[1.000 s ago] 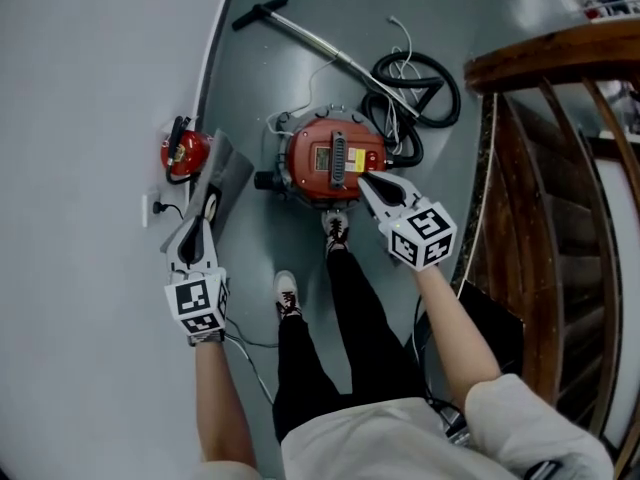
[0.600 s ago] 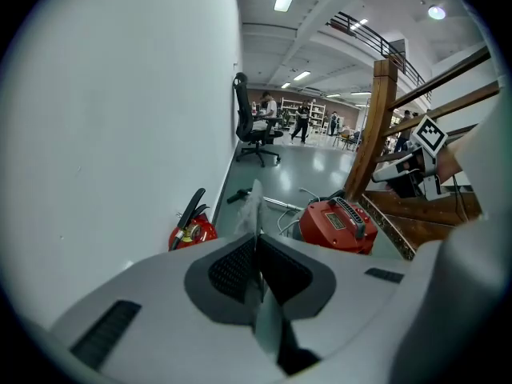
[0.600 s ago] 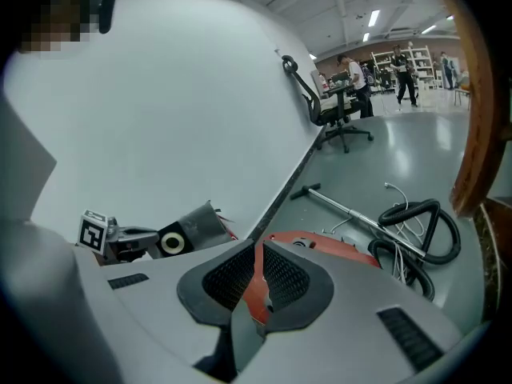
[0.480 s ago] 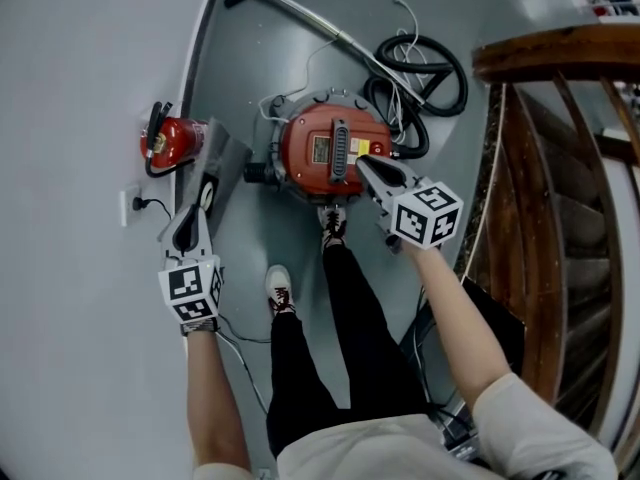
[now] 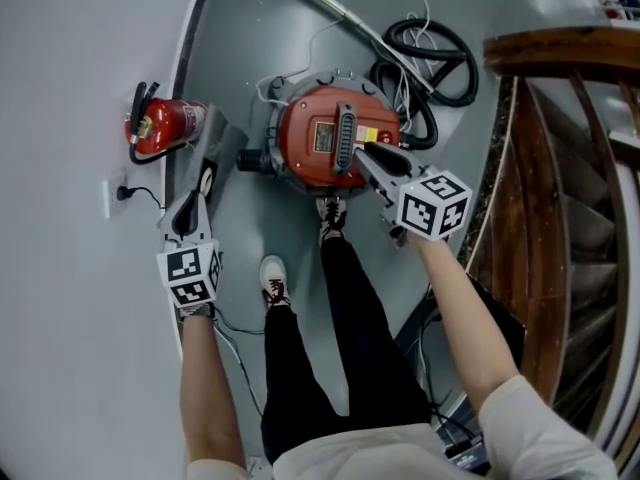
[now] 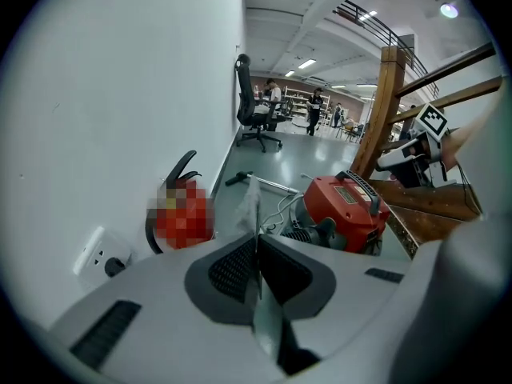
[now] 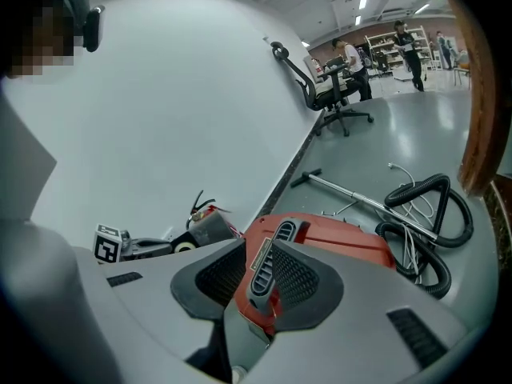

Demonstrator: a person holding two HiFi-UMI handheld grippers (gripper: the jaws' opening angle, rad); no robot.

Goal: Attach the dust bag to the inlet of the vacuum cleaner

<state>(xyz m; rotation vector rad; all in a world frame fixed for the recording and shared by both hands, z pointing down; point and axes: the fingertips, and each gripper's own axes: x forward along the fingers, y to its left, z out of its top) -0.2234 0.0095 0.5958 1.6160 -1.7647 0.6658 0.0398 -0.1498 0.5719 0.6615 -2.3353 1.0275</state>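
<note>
A red vacuum cleaner [image 5: 320,140] with a black top handle [image 5: 346,138] stands on the grey floor in front of the person's feet. My left gripper [image 5: 190,213] is shut on a flat grey dust bag [image 5: 222,153] to the vacuum's left; the bag's edge [image 6: 253,202] shows pinched between its pads, with the vacuum [image 6: 346,208] beyond. My right gripper [image 5: 366,154] hangs over the vacuum's lid beside the handle. Its jaws are opening, and the handle [image 7: 282,232] shows through the gap, apart from the pads [image 7: 300,282]. The inlet is not clear to see.
A red fire extinguisher [image 5: 160,123] and a wall socket [image 5: 112,193] sit by the left wall. A coiled black hose [image 5: 430,53] and a metal wand [image 5: 320,3] lie behind the vacuum. A wooden stair railing [image 5: 560,53] stands on the right. The person's shoes [image 5: 270,278] are close by.
Both grippers have sunk toward the floor. The right gripper's tip went from the vacuum's near edge to over its lid by the handle. The left gripper still grips the bag.
</note>
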